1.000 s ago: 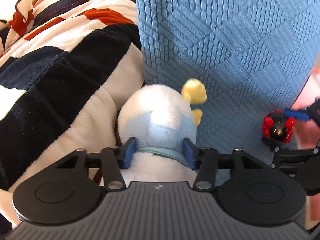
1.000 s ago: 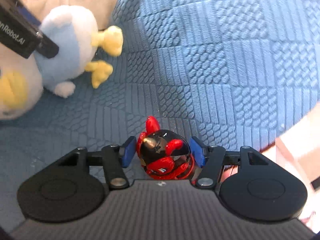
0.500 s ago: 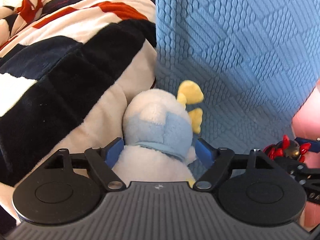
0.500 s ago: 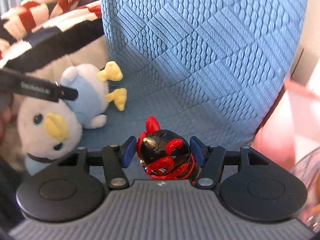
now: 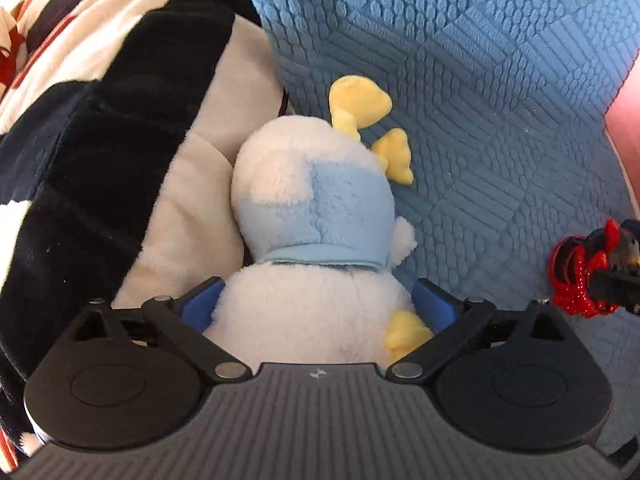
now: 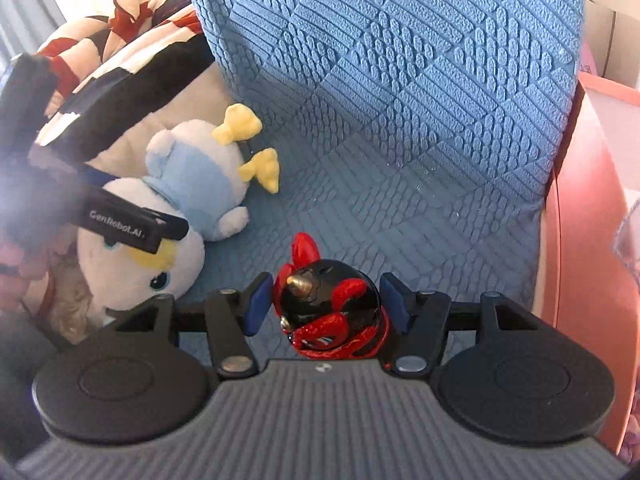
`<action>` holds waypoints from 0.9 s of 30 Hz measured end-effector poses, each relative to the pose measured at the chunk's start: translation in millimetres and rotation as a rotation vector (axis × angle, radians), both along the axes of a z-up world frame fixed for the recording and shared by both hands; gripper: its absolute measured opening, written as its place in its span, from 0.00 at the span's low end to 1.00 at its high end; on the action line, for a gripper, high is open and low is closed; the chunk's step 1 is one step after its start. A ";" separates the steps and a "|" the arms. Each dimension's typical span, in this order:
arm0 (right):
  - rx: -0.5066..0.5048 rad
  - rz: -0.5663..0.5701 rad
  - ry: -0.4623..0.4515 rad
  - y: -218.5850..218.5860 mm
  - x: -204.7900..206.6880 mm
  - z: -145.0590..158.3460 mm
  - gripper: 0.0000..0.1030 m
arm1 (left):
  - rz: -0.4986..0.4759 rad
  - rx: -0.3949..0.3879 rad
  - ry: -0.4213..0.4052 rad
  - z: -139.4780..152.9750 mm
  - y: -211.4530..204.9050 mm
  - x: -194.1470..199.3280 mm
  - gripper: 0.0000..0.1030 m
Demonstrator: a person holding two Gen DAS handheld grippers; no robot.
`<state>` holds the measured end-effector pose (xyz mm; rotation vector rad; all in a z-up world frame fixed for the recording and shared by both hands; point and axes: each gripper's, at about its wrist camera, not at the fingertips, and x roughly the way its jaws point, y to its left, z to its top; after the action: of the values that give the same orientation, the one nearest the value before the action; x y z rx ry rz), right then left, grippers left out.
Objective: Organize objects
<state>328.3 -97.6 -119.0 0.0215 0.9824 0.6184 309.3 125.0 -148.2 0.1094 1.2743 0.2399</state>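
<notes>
White-blue plush duck [image 5: 316, 216] lying on blue seat [image 5: 480, 100]; red-black figurine [image 6: 332, 312].

A blue cushion [image 6: 400, 80] with a raised quilted pattern stands upright, and the same blue fabric covers the seat [image 6: 380, 208] below it. At the left a fluffy blanket [image 5: 100, 120] with black, white and orange-red stripes lies bunched against the cushion. At the right edge is a pink frame [image 6: 580, 200].

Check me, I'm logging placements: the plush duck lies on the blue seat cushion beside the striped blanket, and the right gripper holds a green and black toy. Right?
Not quite. The toy between the right gripper's pads is red and black, not green, as the right wrist view shows. The plush duck does lie on the blue seat cushion beside the striped blanket.
</notes>
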 end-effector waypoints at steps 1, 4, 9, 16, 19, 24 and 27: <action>-0.002 -0.002 0.002 -0.7 0.0 -0.5 0.60 | -0.004 0.004 0.019 -1.2 -1.0 1.8 0.99; -0.006 -0.003 0.010 -4.1 1.3 -3.2 0.60 | -0.014 0.013 0.064 -5.9 -4.0 7.0 1.00; -0.019 -0.006 0.033 -11.1 2.9 -7.4 0.61 | -0.007 0.063 0.106 -14.9 -9.2 14.2 1.00; -0.023 0.022 0.054 -13.4 1.6 -10.3 0.61 | 0.030 0.173 0.095 -32.0 -16.0 16.8 1.00; -0.043 0.017 0.048 -14.8 4.6 -13.2 0.61 | 0.041 0.203 0.083 -29.9 -21.5 15.0 0.96; -0.014 0.026 0.035 -18.3 8.0 -6.1 0.60 | 0.060 0.189 0.059 -12.6 -28.9 10.6 0.89; -0.011 0.021 0.013 -21.4 7.4 -0.4 0.60 | 0.094 0.119 0.037 1.3 -31.2 5.8 0.89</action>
<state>335.7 -119.0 -119.5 0.0059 0.9999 0.6326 315.1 93.8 -146.8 0.1564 1.3032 0.3966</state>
